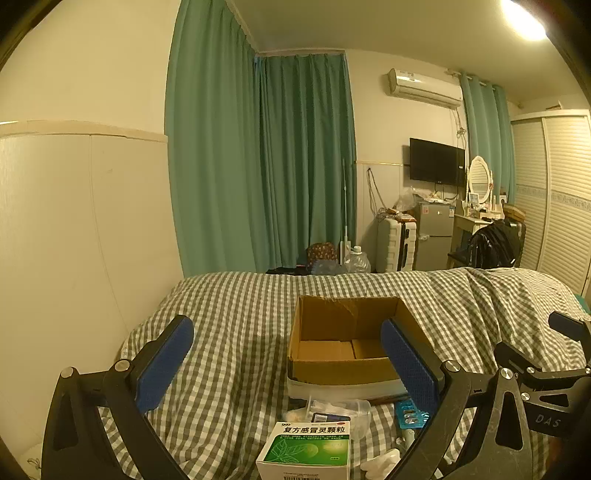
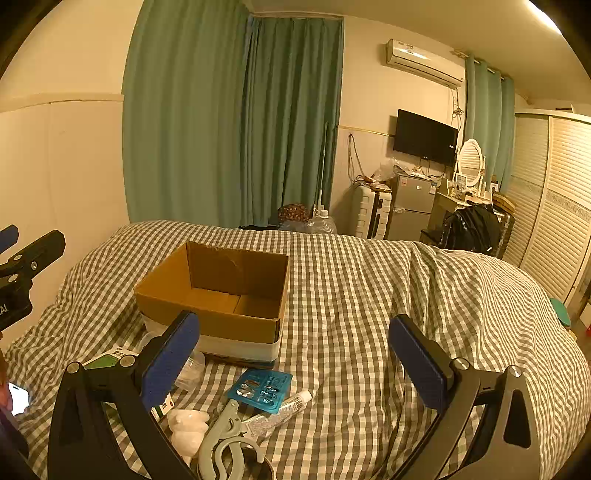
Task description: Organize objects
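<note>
Open cardboard box [image 2: 221, 291] on a checked bedspread [image 2: 369, 295]; a blue blister pack [image 2: 260, 387] (and scissors [image 2: 225, 439]) just before it. Left gripper [image 1: 288, 365] and right gripper [image 2: 295, 362] both spread wide, empty.

Warm yellow indoor light; the ceiling lamp [image 1: 524, 16] is blown out to glare at top right in both views. Heavy fisheye bending, dark vignette at corners. Focus acceptable throughout, shadows soft on the bed [image 2: 351, 295]

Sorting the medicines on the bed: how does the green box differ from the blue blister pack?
The green box is a bulky carton with printed text; the blister pack is a thin flat sheet with foil pockets. The green box lies nearer the left gripper, the blister pack nearer the tube. Both lie on the checked cover before the cardboard box.
</note>
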The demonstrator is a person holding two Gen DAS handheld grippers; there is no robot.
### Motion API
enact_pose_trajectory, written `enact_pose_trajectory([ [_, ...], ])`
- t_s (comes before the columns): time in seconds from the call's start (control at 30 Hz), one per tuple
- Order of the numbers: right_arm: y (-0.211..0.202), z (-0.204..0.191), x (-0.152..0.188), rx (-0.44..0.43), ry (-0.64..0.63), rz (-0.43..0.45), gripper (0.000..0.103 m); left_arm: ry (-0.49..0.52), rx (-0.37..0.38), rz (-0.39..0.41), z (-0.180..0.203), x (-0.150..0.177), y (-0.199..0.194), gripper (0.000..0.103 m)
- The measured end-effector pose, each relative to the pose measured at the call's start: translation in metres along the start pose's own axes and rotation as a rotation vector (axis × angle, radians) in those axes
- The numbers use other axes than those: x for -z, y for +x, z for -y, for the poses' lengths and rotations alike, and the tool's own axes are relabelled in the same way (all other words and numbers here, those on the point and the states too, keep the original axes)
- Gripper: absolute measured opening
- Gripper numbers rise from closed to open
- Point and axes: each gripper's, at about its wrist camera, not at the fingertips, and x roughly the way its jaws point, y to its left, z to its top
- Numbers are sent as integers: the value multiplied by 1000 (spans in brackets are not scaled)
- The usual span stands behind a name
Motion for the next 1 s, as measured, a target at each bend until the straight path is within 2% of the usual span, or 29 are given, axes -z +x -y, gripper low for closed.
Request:
enact_pose_trajectory([
  [0.33, 3, 1, 1, 1, -4, -10, 103, 9, 1, -11, 2, 3, 3, 103],
  [0.67, 9, -6, -2, -19, -7, -22, 103, 18, 2, -71, 7, 21, 19, 103],
  [1.0, 11, -9, 1, -23, -5, -33, 103, 12, 2, -69, 5, 18, 16, 103],
])
